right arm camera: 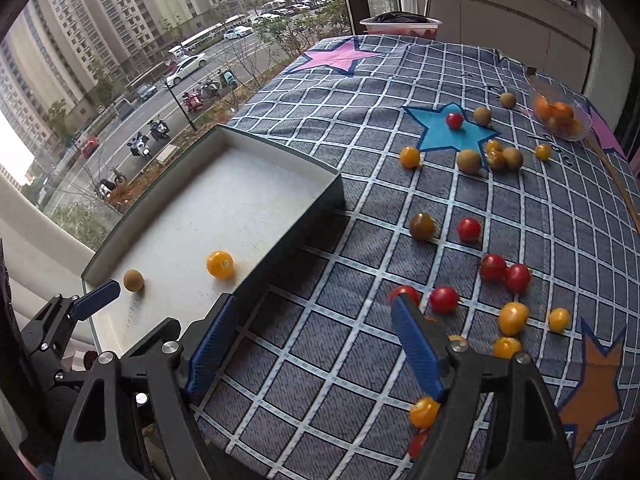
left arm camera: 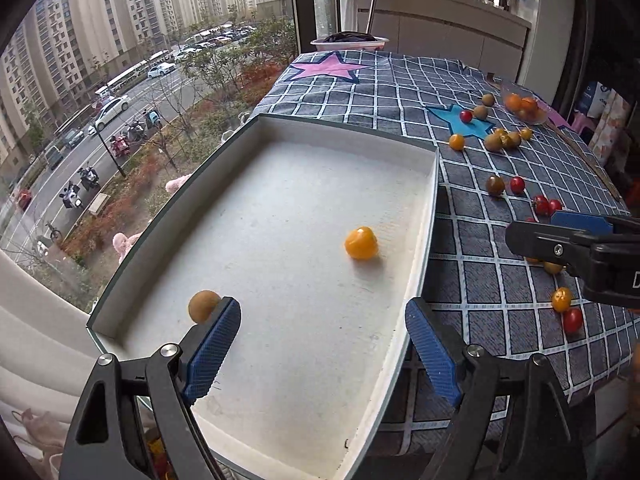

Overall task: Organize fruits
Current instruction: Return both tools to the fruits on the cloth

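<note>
Fruits lie in two places, and I place them all by the white tray (left arm camera: 424, 216) at the window edge of the table. Inside the tray, toward its left wall, a small brown-green fruit (left arm camera: 203, 306) sits just beyond my left finger's blue pad (left arm camera: 214, 350), not pressed by it as far as I can see; further right on the tray floor rests a yellow tomato (left arm camera: 361, 243), alone and well clear of the walls. My left gripper (left arm camera: 324, 354) hangs over the tray with its jaws spread wide and nothing between them. Right of the tray, on the checked cloth (right arm camera: 320, 364), my right gripper (right arm camera: 316, 350) is likewise spread wide and empty (its left pad sits just outside the tray's near corner). Past it, further right of the tray, the loose fruit is scattered: a red tomato (right arm camera: 443, 299) near my right pad, a red pair (right arm camera: 505, 272) touching each other, yellow ones (right arm camera: 513, 318) beyond them, and one yellow tomato (right arm camera: 423, 412) close under my right finger. Far from the tray, around the blue star (right arm camera: 448, 136), lie brown-green and yellow fruits, and a clear bowl (right arm camera: 562, 114) holds orange ones.
</note>
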